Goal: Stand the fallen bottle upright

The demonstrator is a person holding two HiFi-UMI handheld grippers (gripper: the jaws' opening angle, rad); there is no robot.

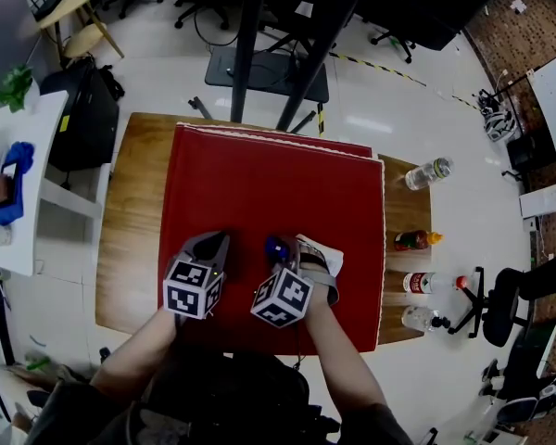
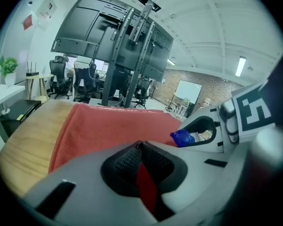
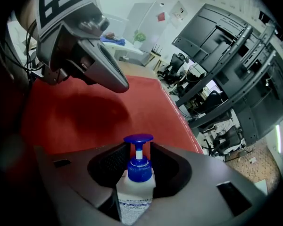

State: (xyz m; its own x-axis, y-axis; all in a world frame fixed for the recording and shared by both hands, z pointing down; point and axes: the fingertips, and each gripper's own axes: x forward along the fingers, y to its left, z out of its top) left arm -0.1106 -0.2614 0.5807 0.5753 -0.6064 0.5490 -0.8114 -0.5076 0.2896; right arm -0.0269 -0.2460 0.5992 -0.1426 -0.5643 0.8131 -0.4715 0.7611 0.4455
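My right gripper point(image 3: 137, 160) is shut on a white bottle point(image 3: 133, 199) with a blue pump top point(image 3: 138, 140). The bottle runs along the jaws, and the pump sticks out past the fingertips over the red cloth point(image 3: 85, 112). In the head view the blue pump point(image 1: 276, 247) shows just ahead of the right gripper point(image 1: 289, 251), near the cloth's front edge. The bottle's base is hidden. My left gripper point(image 1: 220, 242) hovers close on the left, its jaws together and holding nothing point(image 2: 138, 150).
The red cloth point(image 1: 269, 184) covers most of a wooden table point(image 1: 134, 211). Several bottles lie on the bare strip at the table's right: a clear one point(image 1: 429, 172), a red sauce bottle point(image 1: 415, 240) and a red-capped one point(image 1: 431, 283). A black stand point(image 1: 259, 63) rises behind the table.
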